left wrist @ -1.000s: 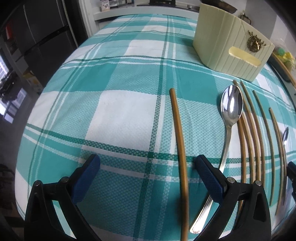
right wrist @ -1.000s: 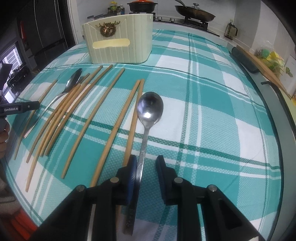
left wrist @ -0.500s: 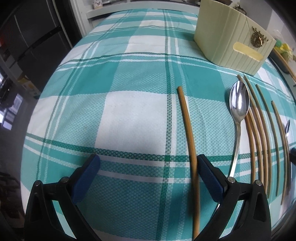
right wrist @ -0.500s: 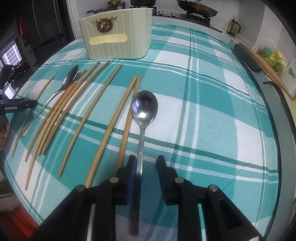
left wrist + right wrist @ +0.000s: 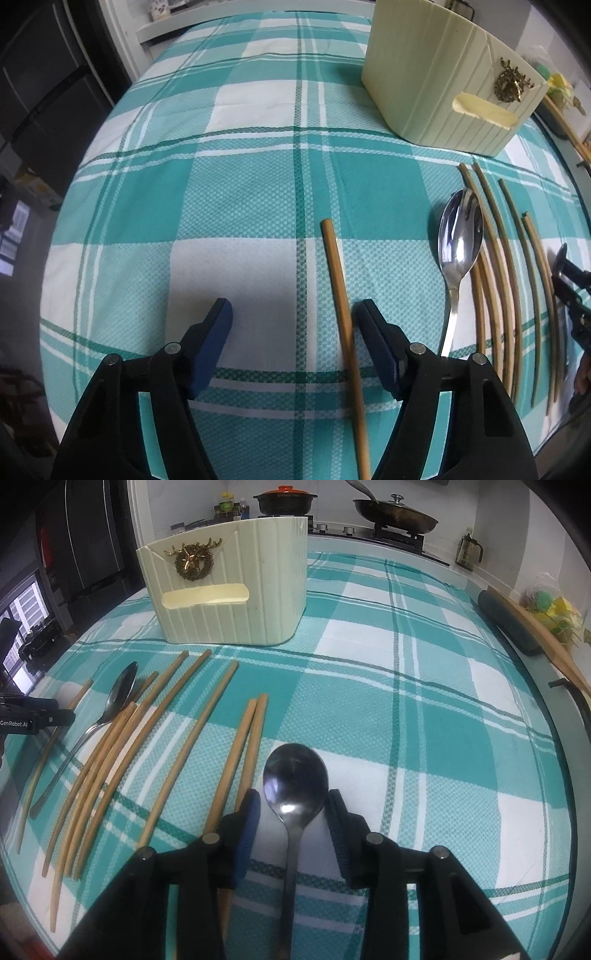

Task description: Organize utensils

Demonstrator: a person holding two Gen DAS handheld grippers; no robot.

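Teal-and-white plaid cloth covers the table, with a kitchen hob, a lidded frying pan and a black pot with an orange lid behind it. Near the far edge stands a cream ribbed plastic utensil holder bearing a brass deer-head ornament; nothing shows inside it from either view. Between holder and grippers, the utensils lie flat on the cloth. The left gripper points steeply down with its blue-padded jaws parted; they have just been closing. A single brown wooden chopstick lies between them, close against the right pad, but the pads do not clamp it. Beside it to the right lie a shiny steel spoon and a loose row of further wooden chopsticks. The right gripper has jaws that have just been opening; they now stand apart on either side of a second steel spoon, whose bowl lies just ahead of the pads and whose handle runs back between them, with clear gaps both sides. A pair of chopsticks lies just left of that spoon.
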